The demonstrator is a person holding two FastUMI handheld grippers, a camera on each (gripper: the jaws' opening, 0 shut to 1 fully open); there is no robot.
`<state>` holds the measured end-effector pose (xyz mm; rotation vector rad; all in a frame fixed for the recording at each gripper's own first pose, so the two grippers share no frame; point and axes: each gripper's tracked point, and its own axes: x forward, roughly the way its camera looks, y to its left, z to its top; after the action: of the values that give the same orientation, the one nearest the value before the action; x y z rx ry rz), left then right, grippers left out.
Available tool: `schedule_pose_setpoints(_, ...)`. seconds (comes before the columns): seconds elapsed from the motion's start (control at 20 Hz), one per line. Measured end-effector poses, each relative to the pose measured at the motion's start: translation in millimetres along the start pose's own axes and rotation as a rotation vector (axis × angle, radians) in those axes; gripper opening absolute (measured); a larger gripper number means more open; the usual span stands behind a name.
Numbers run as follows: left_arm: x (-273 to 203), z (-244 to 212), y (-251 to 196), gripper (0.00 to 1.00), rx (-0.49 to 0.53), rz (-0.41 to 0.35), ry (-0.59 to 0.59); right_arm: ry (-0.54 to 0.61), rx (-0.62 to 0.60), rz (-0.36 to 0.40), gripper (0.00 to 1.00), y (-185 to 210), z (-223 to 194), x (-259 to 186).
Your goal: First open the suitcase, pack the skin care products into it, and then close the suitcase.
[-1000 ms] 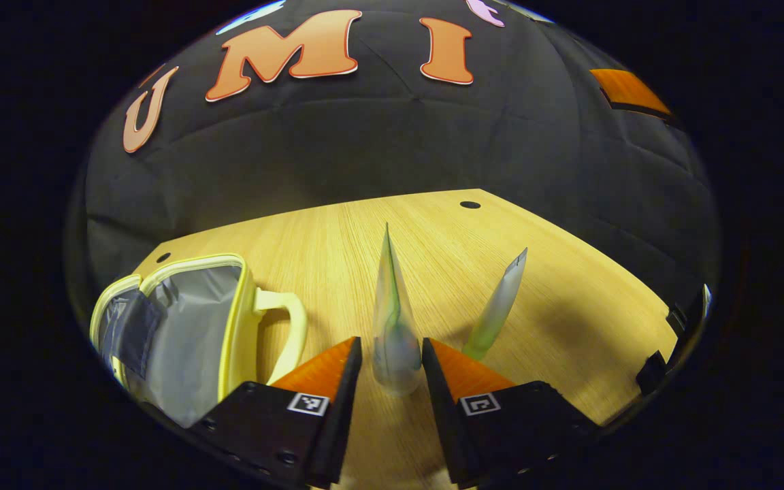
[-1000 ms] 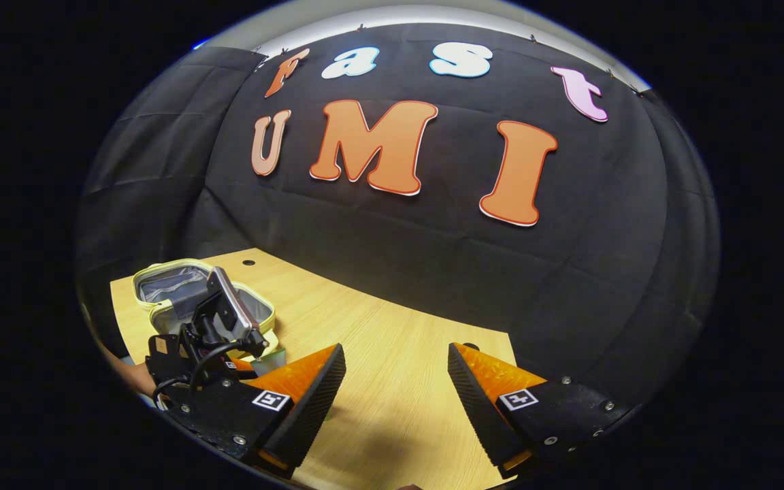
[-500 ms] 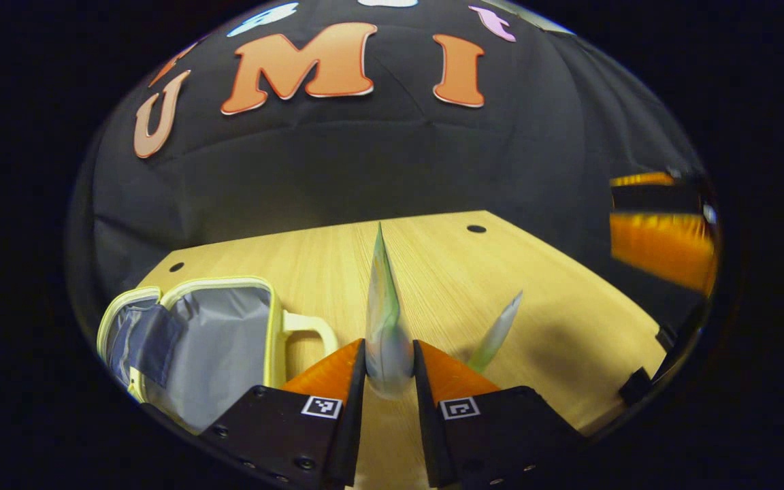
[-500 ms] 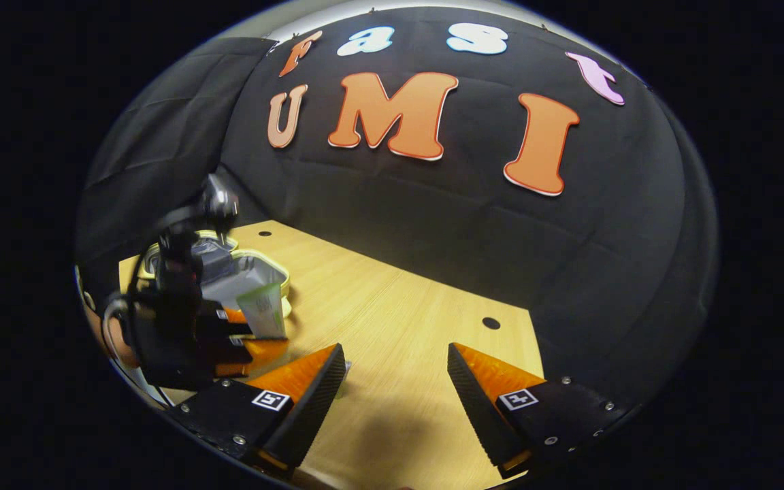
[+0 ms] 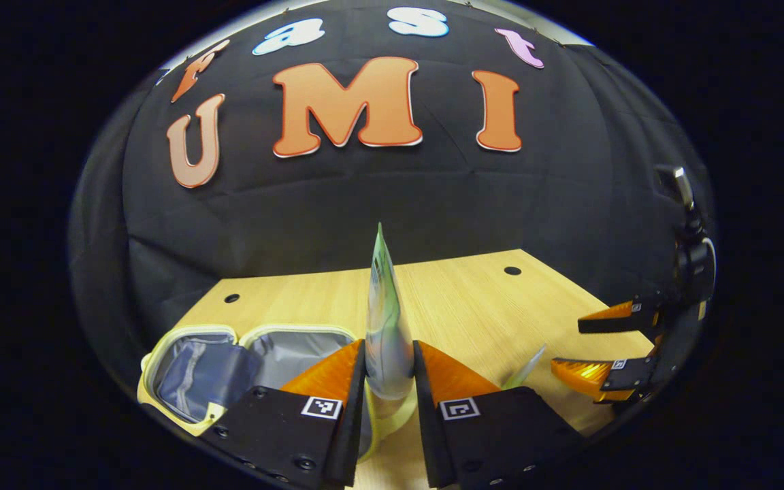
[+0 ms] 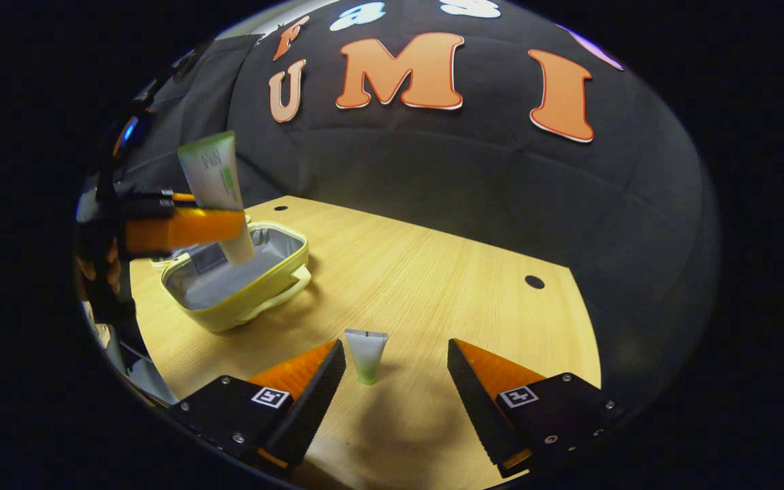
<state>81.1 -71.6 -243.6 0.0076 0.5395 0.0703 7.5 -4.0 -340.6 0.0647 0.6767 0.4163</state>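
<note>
My left gripper is shut on a pale skin care tube with green print, held upright in the air. In the right gripper view that left gripper holds the tube above the open pale yellow suitcase, whose grey lining shows. In the left gripper view the suitcase lies open low on the left. A second small tube stands on the wooden table just ahead of my right gripper, which is open, nearer its left finger. That tube peeks out beside my left gripper's finger.
The right gripper appears at the far right of the left gripper view, over the table's edge. A hand holds the left gripper. Small round holes mark the table's far part. Black cloth walls stand close behind the table.
My left gripper closed on the tube, lifted it off the table and carried it over the open suitcase. My right gripper tilted down and now has the second tube before it.
</note>
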Motion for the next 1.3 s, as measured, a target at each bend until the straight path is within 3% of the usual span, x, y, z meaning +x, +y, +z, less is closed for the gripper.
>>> schedule_pose_setpoints(0.25,-15.9,12.5,47.3,0.38,0.017,0.08,0.0,0.062,0.008,0.018,0.94,12.5,-24.3,31.6)
schedule_pose_setpoints(0.45,-21.2,15.3,70.6,0.39,0.032,0.109,0.005,0.108,0.016,0.034,0.87,23.9,-43.9,46.7)
schedule_pose_setpoints(0.85,-35.5,19.9,110.3,0.38,0.066,0.124,-0.007,0.143,0.07,0.009,0.45,37.2,-56.6,68.6)
schedule_pose_setpoints(0.9,-36.8,18.8,115.4,0.39,0.067,0.126,-0.01,0.145,0.079,0.017,0.33,42.2,-52.6,60.0)
schedule_pose_setpoints(1.0,-38.5,17.4,124.8,0.39,0.06,0.124,-0.012,0.145,0.079,0.009,0.36,45.1,-48.9,57.7)
schedule_pose_setpoints(1.2,-40.6,14.5,142.1,0.39,0.041,0.114,-0.014,0.072,0.083,0.001,0.31,58.4,-12.4,38.9)
schedule_pose_setpoints(1.3,-40.6,13.6,148.4,0.38,0.037,0.108,-0.016,0.027,0.085,-0.004,0.35,65.4,10.5,28.7)
